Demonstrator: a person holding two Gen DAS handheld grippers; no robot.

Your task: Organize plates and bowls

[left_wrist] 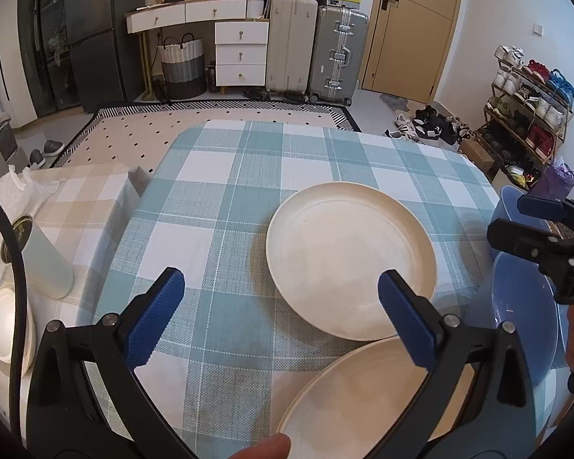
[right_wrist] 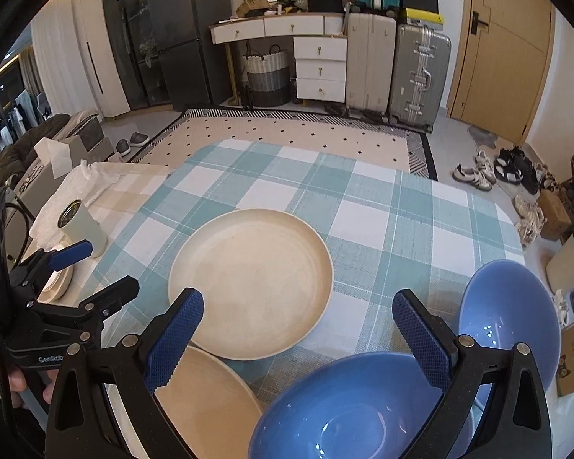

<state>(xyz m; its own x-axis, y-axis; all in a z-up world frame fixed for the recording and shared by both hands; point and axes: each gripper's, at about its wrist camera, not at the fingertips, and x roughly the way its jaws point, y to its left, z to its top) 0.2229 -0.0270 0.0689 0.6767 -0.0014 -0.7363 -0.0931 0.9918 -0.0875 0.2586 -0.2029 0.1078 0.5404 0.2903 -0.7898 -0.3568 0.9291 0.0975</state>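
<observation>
- Checked teal tablecloth [right_wrist: 363,206] covers the table.
- Left gripper [left_wrist: 281,306] and right gripper [right_wrist: 298,329] both hover spread wide, holding nothing.
- Two cream plates [right_wrist: 250,281] [right_wrist: 206,405] lie flat, seemingly just overlapping.
- Two blue bowls [right_wrist: 363,409] [right_wrist: 512,306] sit upright, empty, right of them.

At the bottom of my left view the near plate [left_wrist: 363,394] runs off the frame, and at its right edge my right gripper [left_wrist: 547,244] hides the blue bowls [left_wrist: 524,306].
</observation>
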